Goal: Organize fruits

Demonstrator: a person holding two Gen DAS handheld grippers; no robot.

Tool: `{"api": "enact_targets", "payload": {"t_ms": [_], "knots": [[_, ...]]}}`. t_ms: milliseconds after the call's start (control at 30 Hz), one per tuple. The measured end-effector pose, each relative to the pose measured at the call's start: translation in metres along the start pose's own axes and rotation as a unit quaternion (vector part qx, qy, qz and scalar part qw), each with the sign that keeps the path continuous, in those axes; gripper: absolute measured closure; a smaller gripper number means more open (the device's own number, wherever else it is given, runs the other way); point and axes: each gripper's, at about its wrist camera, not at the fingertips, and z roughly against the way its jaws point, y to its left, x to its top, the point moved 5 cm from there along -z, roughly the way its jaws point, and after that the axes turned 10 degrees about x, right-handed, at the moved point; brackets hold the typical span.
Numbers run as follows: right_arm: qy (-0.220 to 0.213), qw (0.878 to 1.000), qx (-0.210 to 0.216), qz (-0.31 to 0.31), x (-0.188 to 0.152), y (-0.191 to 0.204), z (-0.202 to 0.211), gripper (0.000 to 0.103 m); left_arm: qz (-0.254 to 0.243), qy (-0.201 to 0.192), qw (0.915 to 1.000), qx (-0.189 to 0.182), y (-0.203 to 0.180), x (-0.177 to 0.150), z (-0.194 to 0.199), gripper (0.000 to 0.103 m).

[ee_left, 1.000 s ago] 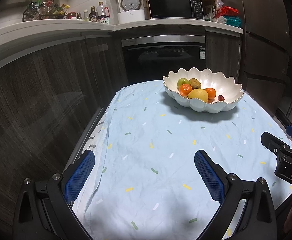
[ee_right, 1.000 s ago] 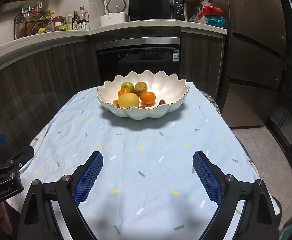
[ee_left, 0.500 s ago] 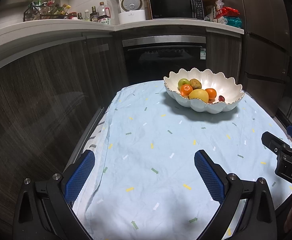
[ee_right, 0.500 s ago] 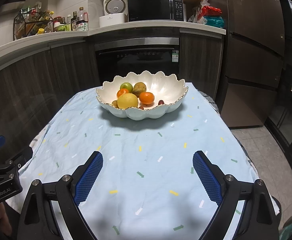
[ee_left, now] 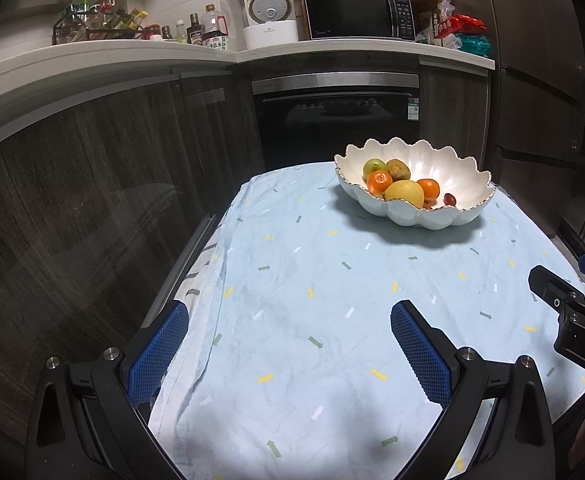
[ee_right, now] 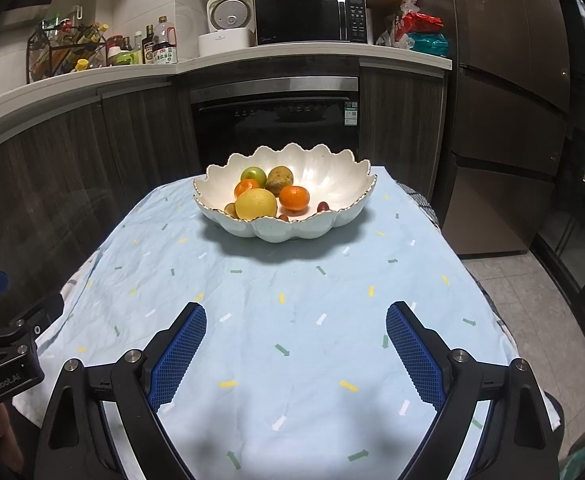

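A white scalloped bowl (ee_right: 332, 184) stands at the far end of the table; it also shows in the left wrist view (ee_left: 460, 176). It holds a yellow lemon (ee_right: 256, 204), two oranges (ee_right: 294, 197), a green apple (ee_right: 253, 174), a brownish fruit (ee_right: 279, 178) and small dark red fruits (ee_right: 322, 207). My left gripper (ee_left: 288, 340) is open and empty over the near left of the table. My right gripper (ee_right: 296, 344) is open and empty over the near middle, well short of the bowl.
A light blue tablecloth (ee_right: 292, 300) with small arrow marks covers the table. Dark cabinets, an oven (ee_right: 276, 120) and a counter with a microwave (ee_right: 308, 20) and bottles stand behind. A fridge (ee_right: 512, 100) stands at the right. Tiled floor lies past the right edge.
Both views have shifted very slightly, with the bowl a touch closer in the right wrist view. Both grippers stay open and empty.
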Motion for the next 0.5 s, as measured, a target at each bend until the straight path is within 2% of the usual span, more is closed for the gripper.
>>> {"api": "enact_targets", "payload": {"t_ms": [500], "knots": [[0.000, 1.000, 0.001, -0.004, -0.0009, -0.0007, 0.0001, 0.010, -0.001, 0.010, 0.9999, -0.007, -0.0038, -0.0032, 0.0010, 0.000]]}}
